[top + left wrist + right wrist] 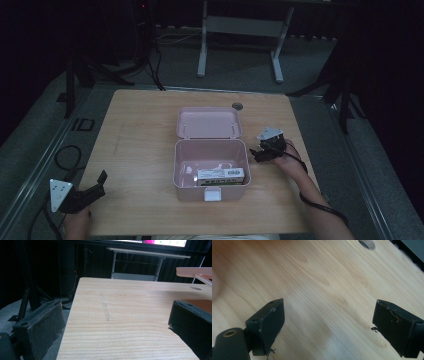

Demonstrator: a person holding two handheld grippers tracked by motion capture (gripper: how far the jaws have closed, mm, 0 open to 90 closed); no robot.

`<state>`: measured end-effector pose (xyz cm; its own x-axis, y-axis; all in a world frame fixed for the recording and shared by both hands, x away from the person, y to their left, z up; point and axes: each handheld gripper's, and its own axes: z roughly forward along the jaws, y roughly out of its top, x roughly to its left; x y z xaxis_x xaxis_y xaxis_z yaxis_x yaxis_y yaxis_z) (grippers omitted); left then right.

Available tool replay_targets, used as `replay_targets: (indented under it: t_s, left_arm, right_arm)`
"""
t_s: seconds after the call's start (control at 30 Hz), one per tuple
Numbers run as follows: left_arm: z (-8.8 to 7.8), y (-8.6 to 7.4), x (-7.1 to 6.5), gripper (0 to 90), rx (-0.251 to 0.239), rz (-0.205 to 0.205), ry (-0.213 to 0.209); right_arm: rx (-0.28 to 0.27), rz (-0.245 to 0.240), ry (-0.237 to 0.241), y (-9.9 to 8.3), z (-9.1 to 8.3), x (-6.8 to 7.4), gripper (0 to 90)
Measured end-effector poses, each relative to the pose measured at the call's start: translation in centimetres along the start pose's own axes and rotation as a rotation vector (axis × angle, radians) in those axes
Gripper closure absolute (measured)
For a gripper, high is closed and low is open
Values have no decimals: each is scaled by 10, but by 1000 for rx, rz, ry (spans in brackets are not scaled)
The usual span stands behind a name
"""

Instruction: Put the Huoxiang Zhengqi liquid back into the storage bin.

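We see a pink box (210,170) mid-frame, lid open; the packet (220,175) inside lies lengthwise left-right. Left gripper (95,186) lower left, right gripper (260,150) beside the box: both spread, empty.

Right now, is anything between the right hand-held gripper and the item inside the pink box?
Yes: the box's right wall stands between the right hand-held gripper and the white packet on the box floor. The lid lies open, so nothing visible blocks reaching in from above.

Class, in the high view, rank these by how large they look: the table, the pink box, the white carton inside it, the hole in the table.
1. Table
2. Pink box
3. White carton
4. Hole
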<state>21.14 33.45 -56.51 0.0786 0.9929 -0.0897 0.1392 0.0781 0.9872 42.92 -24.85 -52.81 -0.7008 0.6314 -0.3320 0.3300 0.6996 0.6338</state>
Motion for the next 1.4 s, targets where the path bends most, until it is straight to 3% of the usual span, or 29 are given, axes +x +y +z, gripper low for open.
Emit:
replay_targets:
  t_s: [0.07,0.1,0.2,0.23,0.3,0.4,0.63,0.67,0.7,0.93,1.03,1.2,1.23,1.4]
  left_arm:
    - [0,0,0,3,0,0,0]
    - [0,0,0,3,0,0,0]
    - [0,0,0,3,0,1,0]
    - [0,0,0,3,0,1,0]
    - [0,0,0,3,1,0,-1]
    - [0,0,0,3,1,1,-1]
    - [0,0,0,3,-1,0,-1]
    - [0,0,0,3,-1,0,-1]
    - [0,0,0,3,0,0,-1]
    - [0,0,0,3,0,0,-1]
    - [0,0,0,3,1,1,-1]
    - [0,0,0,3,0,0,-1]
    - [0,0,0,3,1,0,-2]
    - [0,0,0,3,1,0,-1]
  right_arm:
    - [-5,27,-21,-9,4,1,105]
    - [-8,40,-54,-18,7,2,105]
    - [-27,69,-72,-26,8,1,105]
    - [-46,98,-112,-33,6,-1,105]
    - [-56,112,-116,-36,5,-3,105]
    - [-85,186,-127,-45,0,-9,105]
    - [-86,274,-205,-68,-12,-17,105]
    - [-86,274,-205,-68,-12,-17,105]
    - [-98,318,-213,-74,-17,-22,106]
    - [-125,396,-244,-86,-31,-33,106]
    - [-134,472,-238,-92,-37,-39,106]
    - [-130,536,-229,-99,-41,-45,121]
    - [-132,576,-230,-102,-42,-47,121]
    - [-156,621,-241,-108,-45,-50,121]
